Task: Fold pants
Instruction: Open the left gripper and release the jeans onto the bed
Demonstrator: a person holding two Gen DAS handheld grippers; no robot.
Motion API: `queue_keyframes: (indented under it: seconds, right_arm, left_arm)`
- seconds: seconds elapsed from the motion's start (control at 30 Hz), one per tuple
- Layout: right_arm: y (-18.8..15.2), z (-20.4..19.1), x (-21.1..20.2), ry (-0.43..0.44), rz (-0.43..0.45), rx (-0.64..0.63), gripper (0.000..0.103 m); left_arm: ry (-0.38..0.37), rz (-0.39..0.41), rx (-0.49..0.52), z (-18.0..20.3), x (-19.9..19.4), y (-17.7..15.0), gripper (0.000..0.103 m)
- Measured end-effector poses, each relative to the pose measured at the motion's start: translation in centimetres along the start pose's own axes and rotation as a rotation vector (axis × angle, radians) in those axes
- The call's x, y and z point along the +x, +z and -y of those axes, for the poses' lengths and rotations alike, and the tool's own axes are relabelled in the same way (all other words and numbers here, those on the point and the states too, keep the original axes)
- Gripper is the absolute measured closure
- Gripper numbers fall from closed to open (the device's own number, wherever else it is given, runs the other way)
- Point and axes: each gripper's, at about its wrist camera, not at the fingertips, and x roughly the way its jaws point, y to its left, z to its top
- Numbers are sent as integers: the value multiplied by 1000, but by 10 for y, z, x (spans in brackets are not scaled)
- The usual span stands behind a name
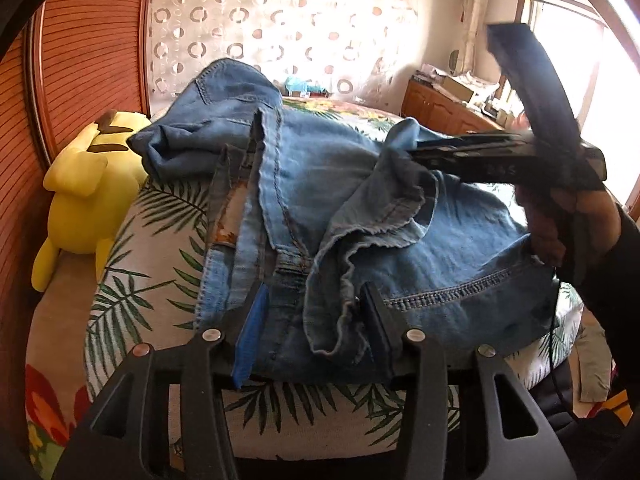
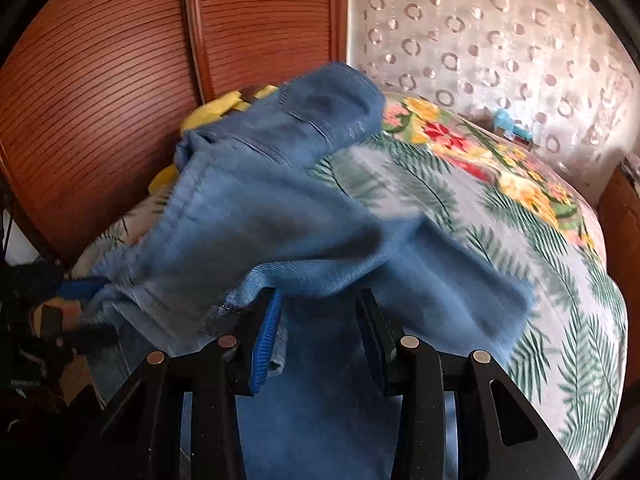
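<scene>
Blue denim pants [image 1: 320,184] lie crumpled on a bed with a palm-leaf cover [image 1: 152,280]; the frayed leg hems are folded back over the waistband and back pocket. My left gripper [image 1: 310,308] is open, its jaws wide apart around bunched denim at the near edge. My right gripper [image 1: 416,152] reaches in from the right at a lifted fold of denim. In the right wrist view that gripper [image 2: 318,308] stands open over the pants [image 2: 256,208], with cloth draped across its fingertips [image 2: 268,320]. The image there is blurred by motion.
A yellow plush toy [image 1: 86,184] lies at the bed's left edge against a ribbed wooden headboard [image 1: 80,52]. A patterned curtain [image 1: 280,20] hangs behind. A wooden cabinet [image 1: 444,108] with clutter stands at the right under a bright window. Floral bedding [image 2: 500,176] covers the far side.
</scene>
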Motion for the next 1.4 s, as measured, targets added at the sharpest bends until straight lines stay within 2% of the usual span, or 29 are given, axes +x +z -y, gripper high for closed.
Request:
queue_keyframes:
  seconds: [0.13, 0.27, 0.3, 0.37, 0.43, 0.67, 0.83, 1.03, 1.3, 1.4]
  right_arm:
    - [27, -8, 10, 15, 38, -13, 63]
    - [46, -7, 5, 14, 133, 36, 63]
    - [49, -4, 2, 17, 157, 53, 63]
    - [52, -1, -3, 32, 196, 82, 63]
    - [50, 1, -5, 55, 205, 91, 63]
    - [33, 6, -15, -5, 186, 70, 63]
    - [2, 18, -43, -58, 165, 105, 63]
    - [-57, 27, -89, -121, 132, 146, 63]
    - [-142, 18, -139, -193, 50, 200, 63]
    - [-156, 4, -151, -174, 47, 206, 63]
  left_arm:
    - [10, 29, 0, -3, -11, 3, 55]
    - [-1, 46, 3, -4, -17, 6, 52]
    - [1, 44, 5, -5, -16, 6, 48]
    - [-3, 47, 0, -6, -14, 7, 24]
    - [-18, 51, -13, -6, -12, 7, 23]
    - [-12, 57, -20, -3, -9, 11, 23]
    - [-7, 60, -8, 1, -8, 13, 23]
    - [-6, 51, 10, 9, -4, 12, 23]
    - [4, 41, 24, 20, 1, 11, 23]
    - [4, 38, 37, 26, 1, 12, 23]
